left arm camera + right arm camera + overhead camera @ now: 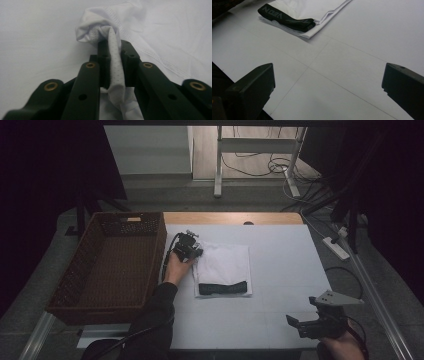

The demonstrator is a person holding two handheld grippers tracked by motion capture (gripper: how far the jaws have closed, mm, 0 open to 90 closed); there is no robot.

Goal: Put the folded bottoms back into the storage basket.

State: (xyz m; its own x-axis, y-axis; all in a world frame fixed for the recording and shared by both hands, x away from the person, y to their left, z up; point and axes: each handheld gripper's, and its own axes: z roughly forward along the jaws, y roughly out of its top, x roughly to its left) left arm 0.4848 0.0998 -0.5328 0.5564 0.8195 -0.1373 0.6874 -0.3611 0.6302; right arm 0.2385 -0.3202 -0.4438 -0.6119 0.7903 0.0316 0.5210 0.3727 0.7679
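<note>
Item in hand: folded white garment (223, 264), lying flat on the table (280, 270), a black waistband (223, 288) at its near edge.
Left hand-held gripper (192, 251): I have it clenched on the garment's far-left corner; in the left gripper view a fold of the white cloth (115, 67) runs up between the jaws and bunches just past their tips.
Right hand-held gripper (299, 325): I keep it released, jaws wide apart, nothing between them, hovering over bare table at the near right edge.
Garment from right gripper: ahead and to the left, well apart; in the right gripper view the waistband (287, 18) lies at the upper left.
Long axis: I judge it runs from the near edge to the far edge, waistband end toward me.
Basket (90, 285): brown wicker, just left of the garment, beside my left hand (176, 268).
Nearer hand: left, already on the cloth.
Judgement: the next move likely turns leftward, from the gripped corner toward the basket.
</note>
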